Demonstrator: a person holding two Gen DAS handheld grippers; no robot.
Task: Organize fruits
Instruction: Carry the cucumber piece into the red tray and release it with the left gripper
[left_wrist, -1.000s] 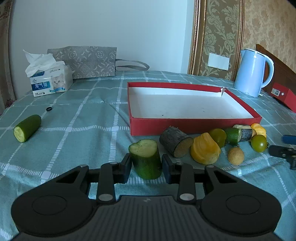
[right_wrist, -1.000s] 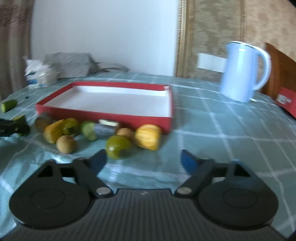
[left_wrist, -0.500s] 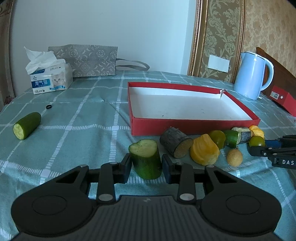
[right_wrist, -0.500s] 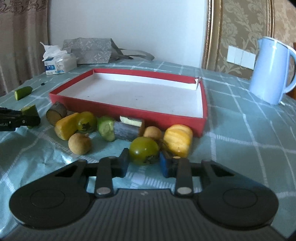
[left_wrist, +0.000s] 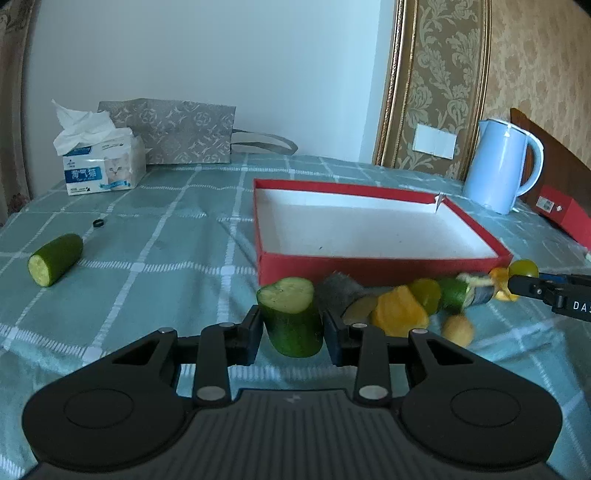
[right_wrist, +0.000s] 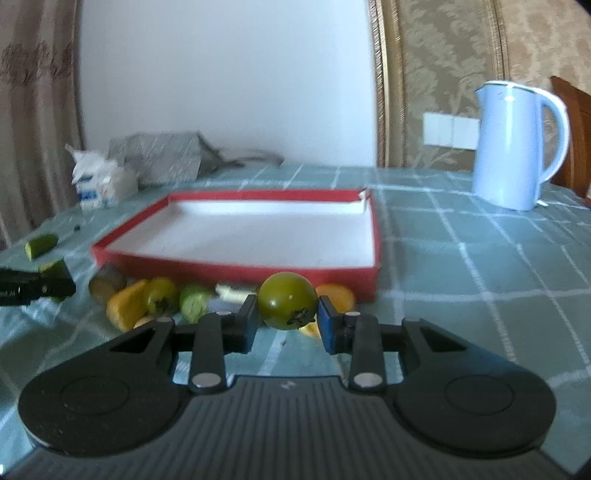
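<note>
I am pinching a green tomato (right_wrist: 287, 300) in my right gripper (right_wrist: 287, 325), jaws just closed on it, lifted just in front of the red tray (right_wrist: 236, 271), my left gripper (left_wrist: 291, 334) clamping a cucumber chunk (left_wrist: 290, 317) before the tray's near left corner, remaining fruit pieces (left_wrist: 400, 312) lying along its front wall, kettle (right_wrist: 511, 144) well behind it.

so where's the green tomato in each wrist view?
Left wrist: green tomato at far right, at the tip of the right gripper, beyond the red box's near right corner.
Right wrist: green tomato centre, pinched between the fingers.
Shared landmark: blue kettle.
</note>
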